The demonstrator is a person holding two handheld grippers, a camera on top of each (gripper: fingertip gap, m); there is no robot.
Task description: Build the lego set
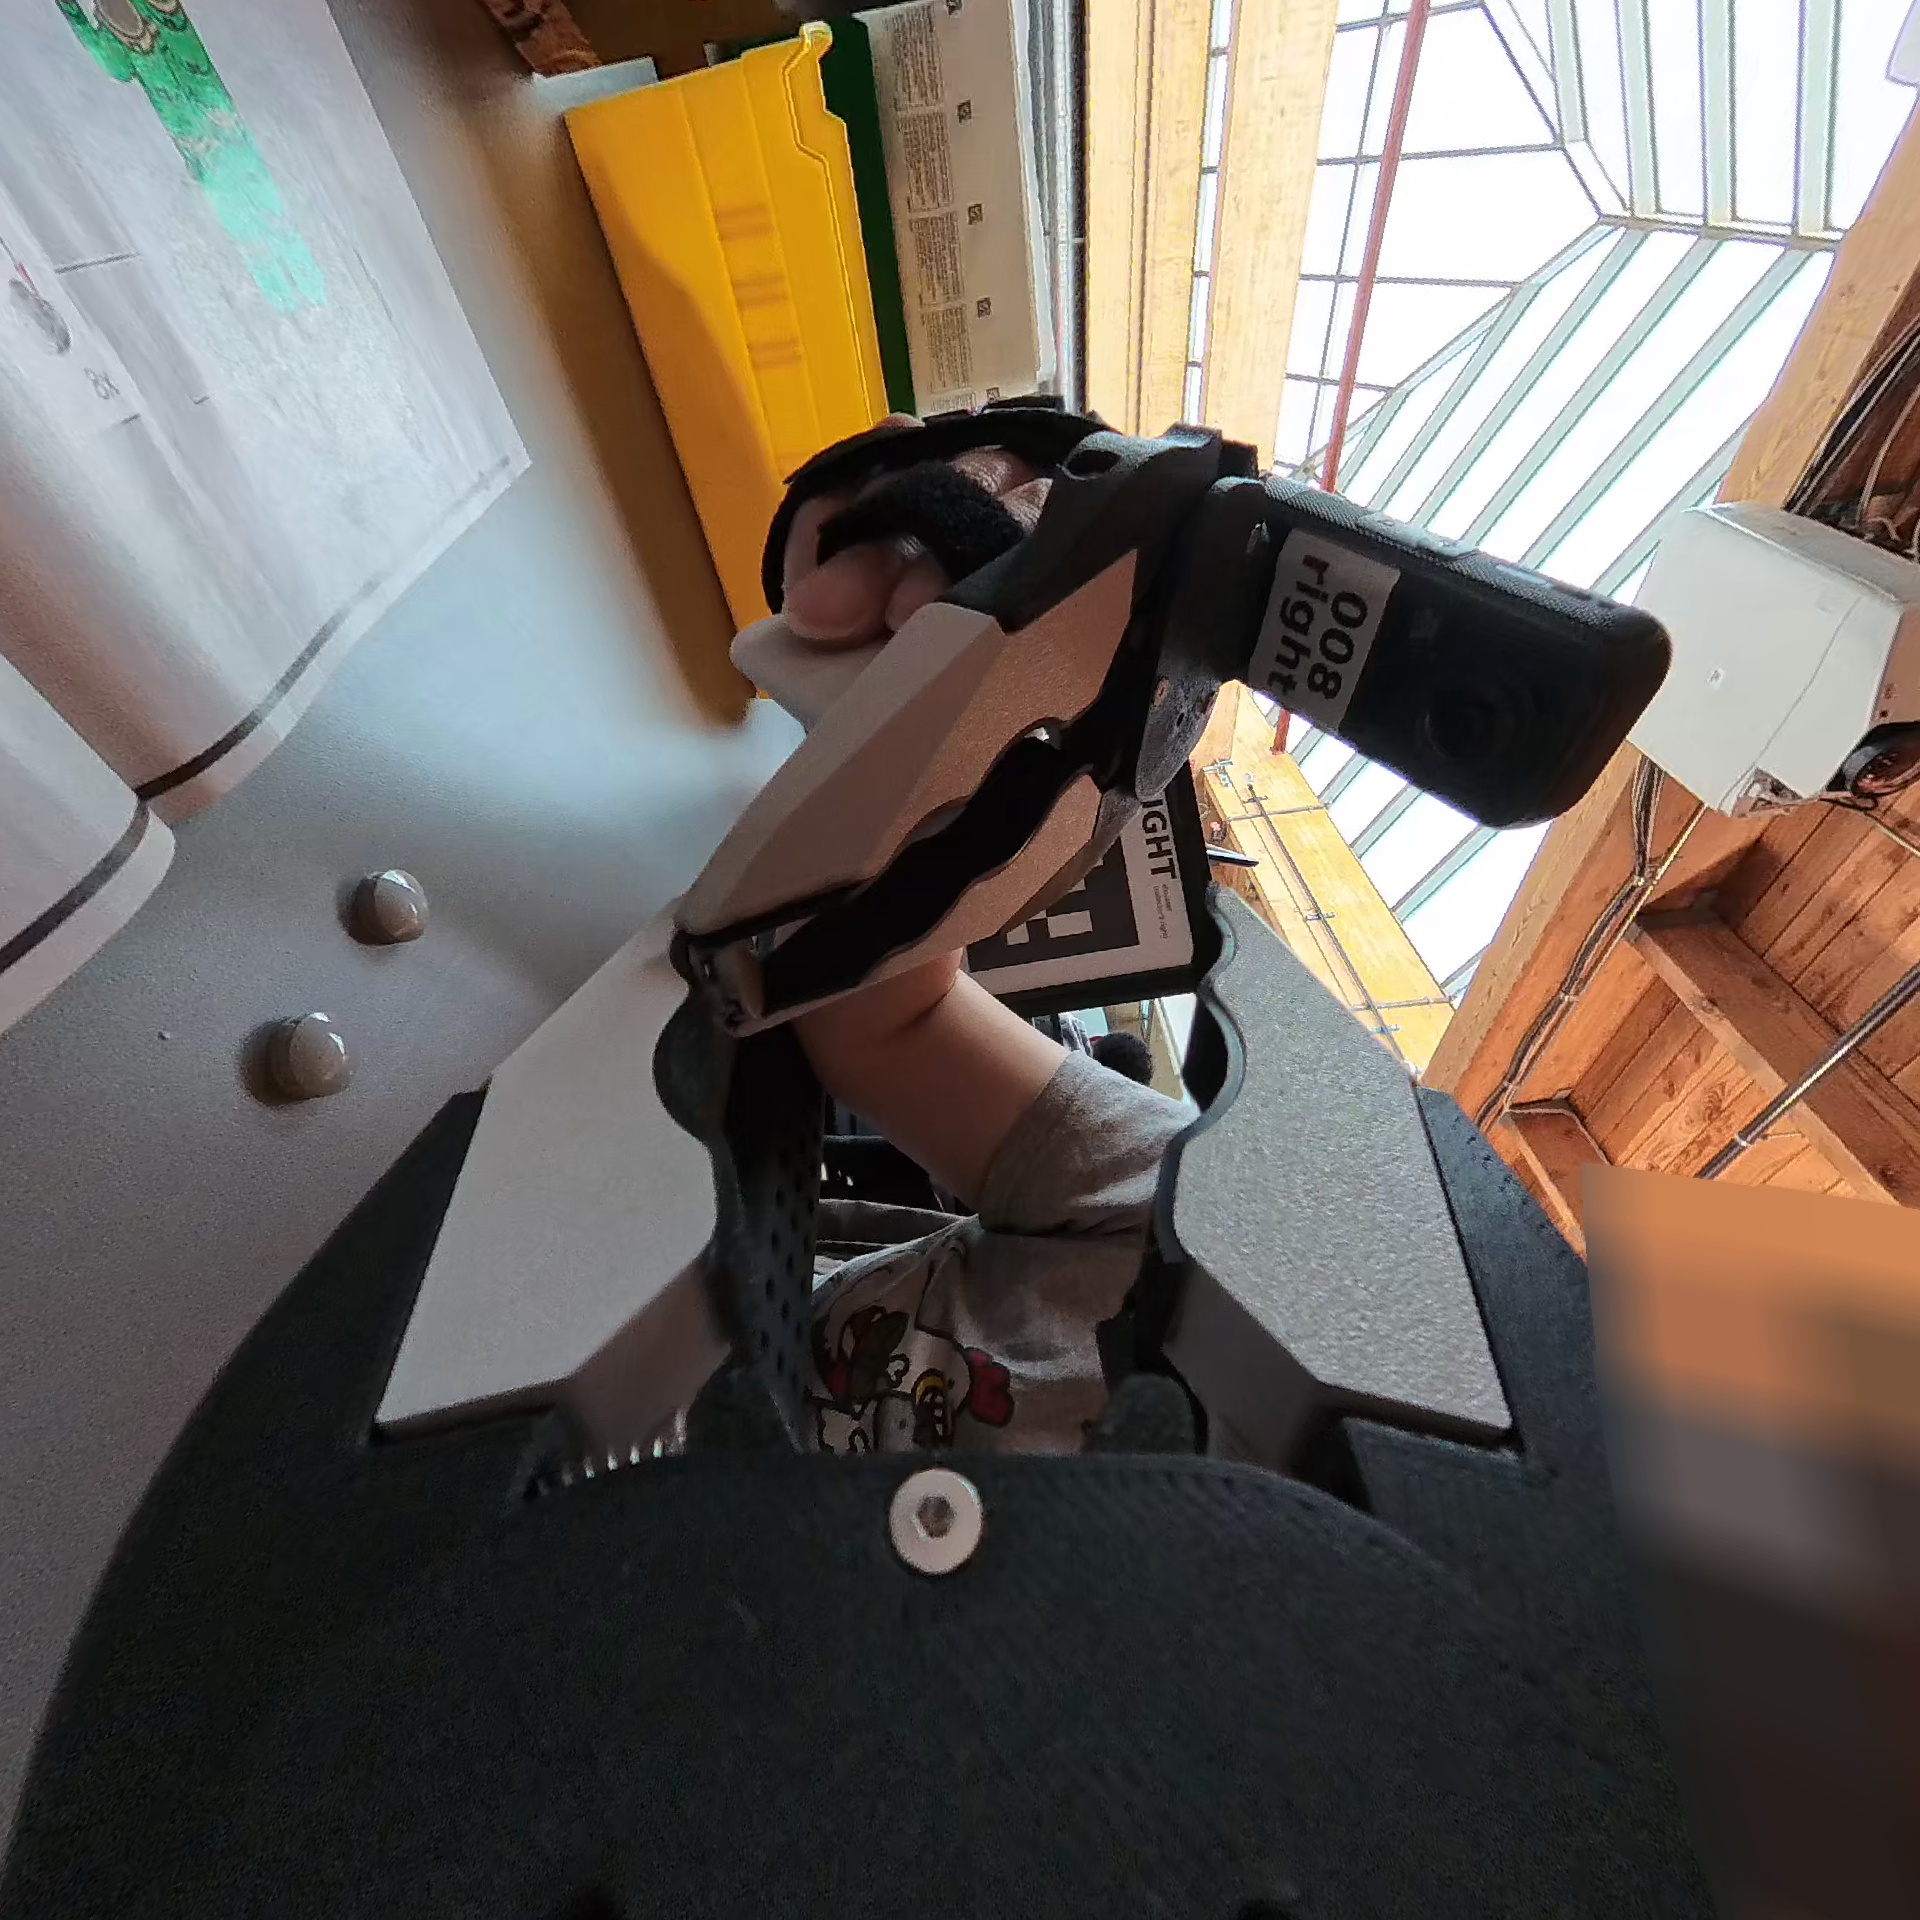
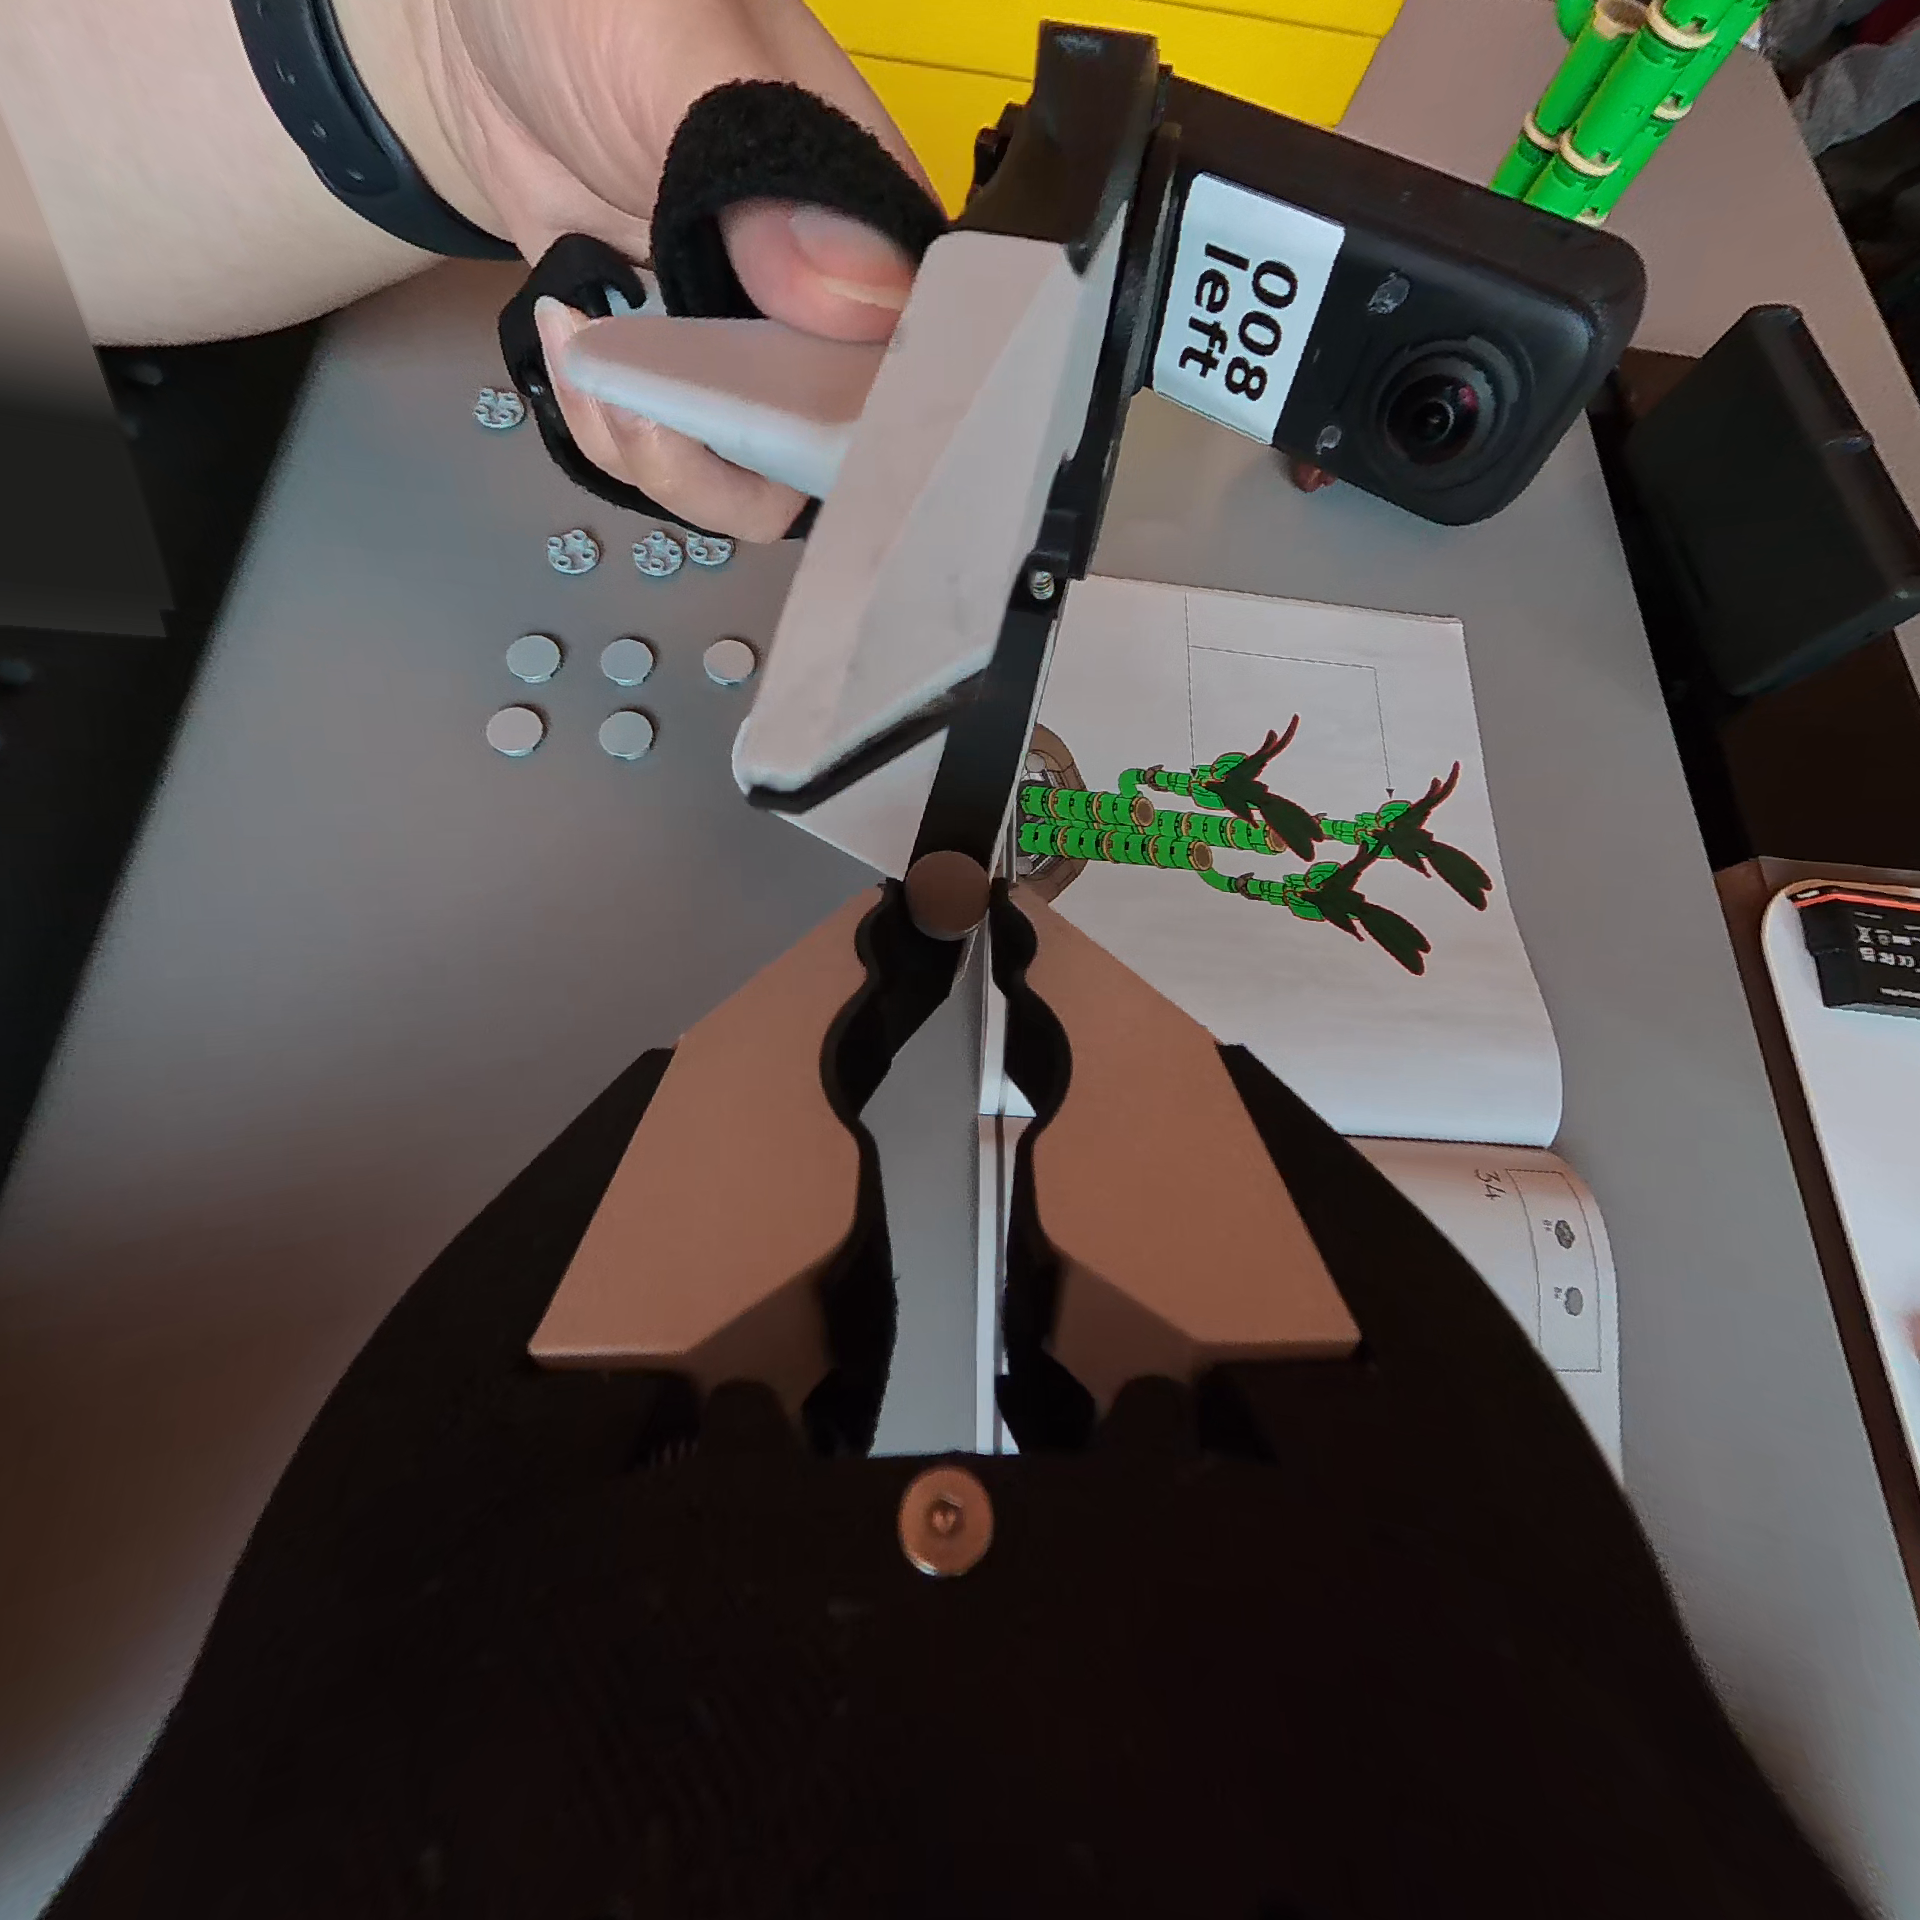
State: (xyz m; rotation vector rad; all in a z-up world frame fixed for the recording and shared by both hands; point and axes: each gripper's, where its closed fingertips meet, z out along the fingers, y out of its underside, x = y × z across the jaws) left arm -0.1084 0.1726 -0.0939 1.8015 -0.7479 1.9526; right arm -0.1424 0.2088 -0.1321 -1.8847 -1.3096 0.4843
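Right wrist view had the action: the right gripper [image 2: 943, 909] was clenched on a small grey disc [image 2: 943, 896], pinched edge to edge at the very tips, probably so its flat face stayed free for pressing onto something. The left gripper [image 1: 945, 966] came in from twelve o'clock and met that disc tip to tip. Whether it touched the disc, I couldn't tell.

Over in the left wrist view its own fingers were spread wide, released and holding nothing, with the right gripper's tips sitting against the end of one of them. That looked like a hand-over or a steadying brace, though that's only my reading.

Down on the grey table [image 2: 312, 935], at ten o'clock from the pinch, five more flat discs [image 2: 627, 662] were laid in tidy rows. Just beyond them sat a few toothed round pieces [image 2: 657, 551], sorted for easy picking, I'd say. The open instruction booklet [image 2: 1299, 987] lay at two o'clock, its page showing a drawing of green stalks with dark leaves. The half-built green stalk model [image 2: 1600, 114] stood up at one o'clock, well apart from the grippers.

As for writing, a white sticker [image 2: 1242, 301] with black print marked the left gripper's camera. The booklet carried a page number and part counts, and a yellow box [image 1: 748, 312] sat behind.
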